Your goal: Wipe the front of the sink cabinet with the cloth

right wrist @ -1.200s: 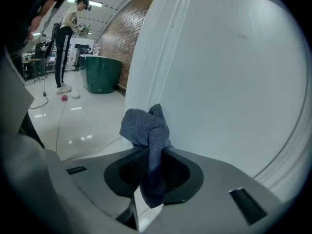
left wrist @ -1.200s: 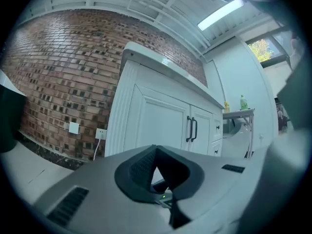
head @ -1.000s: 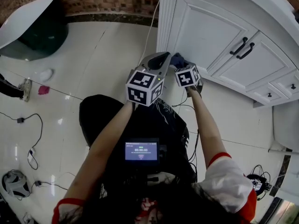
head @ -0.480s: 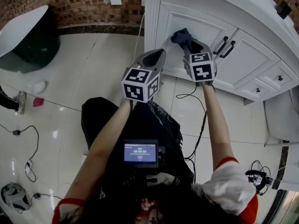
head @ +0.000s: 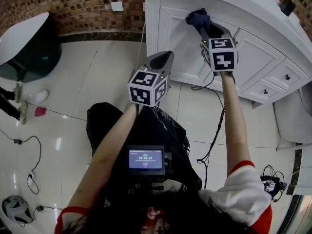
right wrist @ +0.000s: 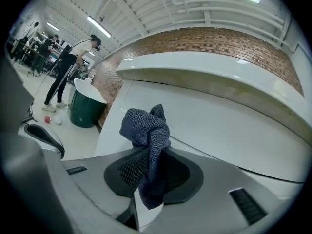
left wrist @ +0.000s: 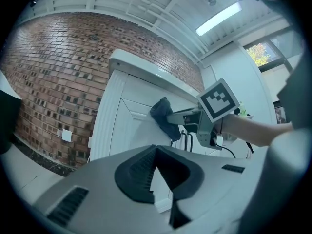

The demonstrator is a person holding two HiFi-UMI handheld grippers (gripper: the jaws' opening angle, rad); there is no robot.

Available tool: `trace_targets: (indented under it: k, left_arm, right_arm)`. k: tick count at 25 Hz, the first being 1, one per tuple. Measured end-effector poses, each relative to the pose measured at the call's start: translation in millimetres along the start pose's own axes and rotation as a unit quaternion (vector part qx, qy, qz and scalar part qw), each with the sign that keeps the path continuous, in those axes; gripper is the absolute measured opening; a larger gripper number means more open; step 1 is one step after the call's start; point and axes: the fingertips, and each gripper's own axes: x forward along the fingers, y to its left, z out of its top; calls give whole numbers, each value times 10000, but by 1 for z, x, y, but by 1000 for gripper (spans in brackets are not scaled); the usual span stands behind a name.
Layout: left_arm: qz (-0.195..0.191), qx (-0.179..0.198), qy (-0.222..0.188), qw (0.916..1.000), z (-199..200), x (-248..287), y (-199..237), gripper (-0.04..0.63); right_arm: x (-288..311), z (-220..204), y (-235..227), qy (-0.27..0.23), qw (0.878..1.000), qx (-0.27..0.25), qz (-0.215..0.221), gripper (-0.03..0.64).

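My right claw is pinching the cloth. It's dark blue and coarse-knit, bunched into a knot above the ribbed black pads, with a tail hanging below. The wad looks pressed against the sink cabinet, high on its leftmost door, just under the overhanging white tabletop (smooth, with a rounded lip). The cabinet front is painted white, a recessed rectangular panel framed by moulding. My left claw hangs lower in front of that same door, apart from it. Its jaws are pressed together at the tips with nothing between them. The glossy pale tile floor runs up to the cabinet's base. The rough red-brown brick wall meets its left side.
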Motion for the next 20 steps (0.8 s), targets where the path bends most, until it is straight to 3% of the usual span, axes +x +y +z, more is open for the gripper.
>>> trace_targets:
  k: [10,20]
  left_arm:
    - [185,-10,264,9995,-24,3,19,35]
    - [212,-100,493,9985,-52,10,24,35]
  right_arm:
    - [23,-74,44,601,9979,-92,217,84]
    - [48,-194,105,1503,9868,-50,597,84]
